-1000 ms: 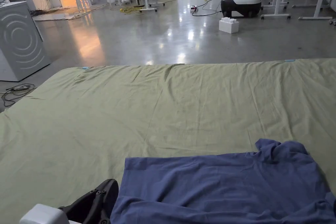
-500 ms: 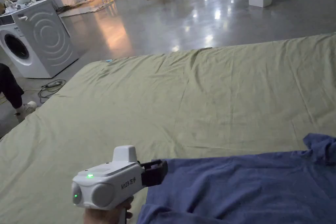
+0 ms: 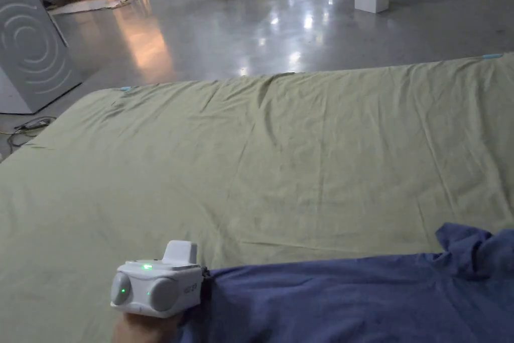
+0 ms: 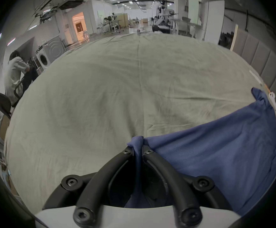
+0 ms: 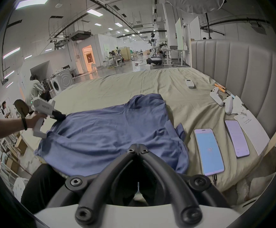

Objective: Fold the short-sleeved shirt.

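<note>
Blue short-sleeved shirt (image 5: 111, 132) lies spread on the green sheet of the bed (image 3: 281, 158), at the near edge, toward the headboard side. Our left claw (image 4: 137, 151) is clamped on a bunched corner of the shirt: cloth runs down between both jaws in the left gripper view, and the edge leading away from the pinch looks taut. In the right gripper view our right claw (image 5: 138, 146) hovers over the near part of the shirt with jaws together and nothing visibly between them. We judge the step in hand to be drawing the fabric flat before the first fold. To do it well we would keep the left pinch low to the sheet, pull evenly along the edge rather than upward, and bring the right claw onto an opposite corner so the two pulls balance; one-sided tension would likely drag the whole garment across the sheet. The far sleeve or collar region (image 3: 467, 243) is rumpled and wants smoothing first. Hard to make out: which corner we hold, hem or shoulder; the shirt's near edge is cut off in the head view; the shirt's near portion is hidden behind the right claw. Two phones (image 5: 209, 151) lie just beside the shirt, so we'd best keep folds clear of them.
</note>
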### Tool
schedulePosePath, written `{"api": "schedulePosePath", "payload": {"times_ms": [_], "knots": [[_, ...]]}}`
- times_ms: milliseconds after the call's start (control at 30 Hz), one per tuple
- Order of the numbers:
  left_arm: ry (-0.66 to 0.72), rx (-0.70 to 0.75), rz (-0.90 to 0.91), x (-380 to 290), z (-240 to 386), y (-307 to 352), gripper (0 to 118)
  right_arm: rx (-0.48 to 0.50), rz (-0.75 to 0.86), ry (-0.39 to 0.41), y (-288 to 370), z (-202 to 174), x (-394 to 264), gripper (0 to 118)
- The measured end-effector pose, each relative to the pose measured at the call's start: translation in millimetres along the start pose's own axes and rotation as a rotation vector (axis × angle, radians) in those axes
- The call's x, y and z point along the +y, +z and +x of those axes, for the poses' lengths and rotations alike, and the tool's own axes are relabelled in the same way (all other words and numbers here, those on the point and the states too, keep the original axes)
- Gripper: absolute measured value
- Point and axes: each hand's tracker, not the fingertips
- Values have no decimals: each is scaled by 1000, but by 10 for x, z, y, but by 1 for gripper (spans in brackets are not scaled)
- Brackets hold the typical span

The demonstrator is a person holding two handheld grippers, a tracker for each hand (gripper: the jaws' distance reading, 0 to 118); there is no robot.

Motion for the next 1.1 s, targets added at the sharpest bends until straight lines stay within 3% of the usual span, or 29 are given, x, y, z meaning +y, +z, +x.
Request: {"api": "schedulePosePath", "payload": {"times_ms": [133, 167, 233, 267, 367, 500, 567, 600, 633, 700, 767, 833, 933, 1000, 1100], "knots": [[20, -25, -81, 114, -36, -133, 8, 24, 31, -15, -453, 161, 496, 5], [31, -36, -104, 152, -53, -133, 7, 25, 31, -16, -602, 243, 595, 19], [20, -55, -138, 226, -110, -157, 7, 26, -26, -24, -1023, 354, 921, 75], [21, -64, -147, 244, -131, -168, 7, 34, -80, -55, -1301, 428, 1048, 82], [65, -85, -163, 261, -130, -100, 7, 19, -162, -114, -1962, 636, 1275, 81], [45, -104, -177, 285, -115, -59, 7, -87, -282, 5, -2669, 824, 1350, 81], [42, -107, -177, 280, -106, -25, 7, -143, -377, 19, -2939, 888, 1275, 77], [36, -108, -175, 283, -101, -14, 7, -155, -426, 42, -3055, 919, 1221, 67], [29, -105, -169, 269, -86, 6, 7, -158, -469, 57, -3129, 940, 1166, 47], [16, -94, -153, 238, -47, 37, 7, -128, -447, 65, -3114, 908, 1041, 41], [16, -81, -147, 238, -29, 18, 7, -121, -425, 79, -3063, 891, 1082, 5], [28, -63, -130, 215, 1, 54, 7, -57, -397, 59, -3003, 870, 1110, 5], [41, -74, -75, 175, -88, 216, 6, -95, -316, 53, -2768, 792, 1127, 5], [179, -172, 62, 84, -208, 569, 6, -72, -258, 11, -2460, 756, 1192, 5], [188, -231, 199, -202, -343, 1201, 6, -41, -161, -28, -1842, 623, 1190, 5]]}}
